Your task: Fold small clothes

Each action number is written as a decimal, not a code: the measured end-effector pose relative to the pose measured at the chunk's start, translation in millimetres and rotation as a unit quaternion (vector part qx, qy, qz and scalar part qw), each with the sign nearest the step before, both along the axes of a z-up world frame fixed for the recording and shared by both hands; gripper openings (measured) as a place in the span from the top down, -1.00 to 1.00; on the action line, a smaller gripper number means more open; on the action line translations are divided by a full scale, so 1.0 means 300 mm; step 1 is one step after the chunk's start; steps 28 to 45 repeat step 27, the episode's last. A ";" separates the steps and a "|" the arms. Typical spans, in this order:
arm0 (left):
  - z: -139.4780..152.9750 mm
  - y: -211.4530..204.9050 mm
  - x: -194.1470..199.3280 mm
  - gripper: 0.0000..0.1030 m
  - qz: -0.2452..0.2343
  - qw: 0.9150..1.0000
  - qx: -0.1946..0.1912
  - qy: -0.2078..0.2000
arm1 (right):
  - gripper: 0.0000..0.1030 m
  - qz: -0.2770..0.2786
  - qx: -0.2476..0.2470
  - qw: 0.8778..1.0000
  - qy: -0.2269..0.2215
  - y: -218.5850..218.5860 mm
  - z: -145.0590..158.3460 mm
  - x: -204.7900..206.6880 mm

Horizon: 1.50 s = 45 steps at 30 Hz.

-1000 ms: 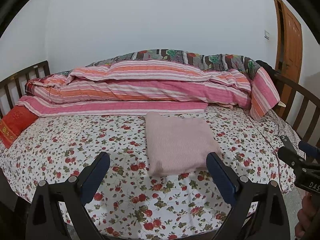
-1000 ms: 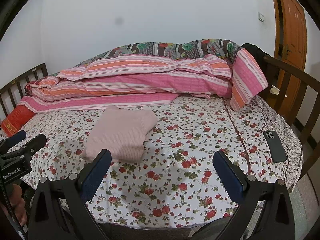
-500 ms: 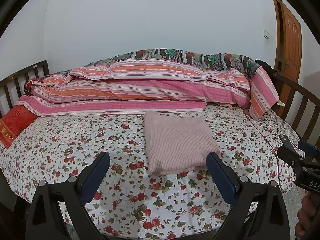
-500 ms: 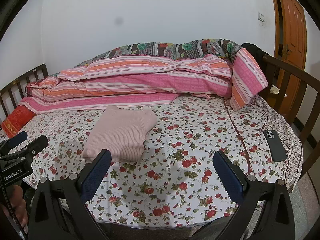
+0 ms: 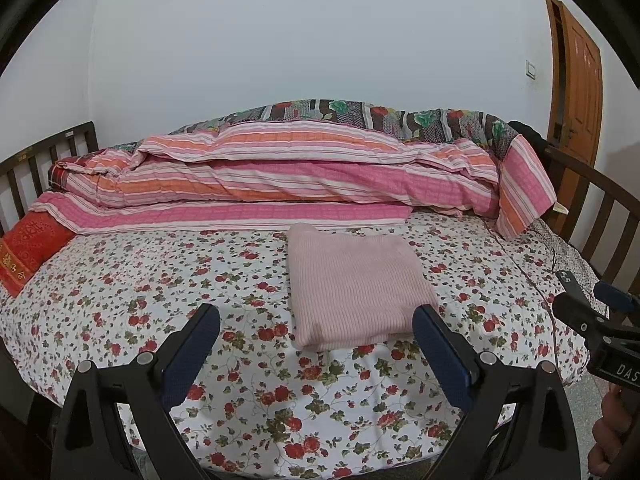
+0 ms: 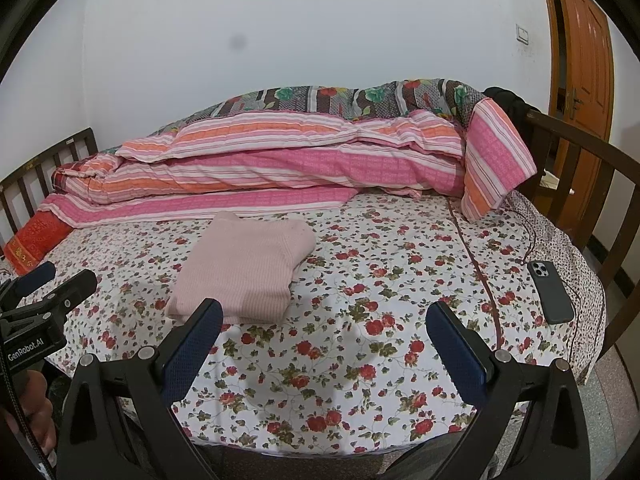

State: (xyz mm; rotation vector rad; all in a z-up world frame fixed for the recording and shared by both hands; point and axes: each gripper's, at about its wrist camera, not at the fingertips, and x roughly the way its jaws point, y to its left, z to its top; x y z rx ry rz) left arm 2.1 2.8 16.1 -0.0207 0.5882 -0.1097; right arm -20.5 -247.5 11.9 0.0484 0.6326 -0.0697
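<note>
Pink sweater [image 5: 352, 288] lies folded; both grippers hover, fingers spread.

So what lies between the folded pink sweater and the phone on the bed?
Nothing but bare floral bedsheet, crossed by a dark red seam line. The right wrist view shows it: folded pink sweater toward the left, phone near the right edge.

garment: pink ribbed knit top [image 5: 352, 286] [image 6: 244, 270]
state: folded into a neat rectangle, several layers, lying flat
location: on floral bedsheet [image 5: 160, 280], mid-bed, just before the striped quilt [image 5: 280, 176]
</note>
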 end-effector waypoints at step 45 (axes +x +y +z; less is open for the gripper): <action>0.005 -0.003 -0.010 -0.90 -0.007 1.000 -0.003 -0.005 | -0.94 0.000 0.002 1.000 0.000 0.015 -0.002 -0.007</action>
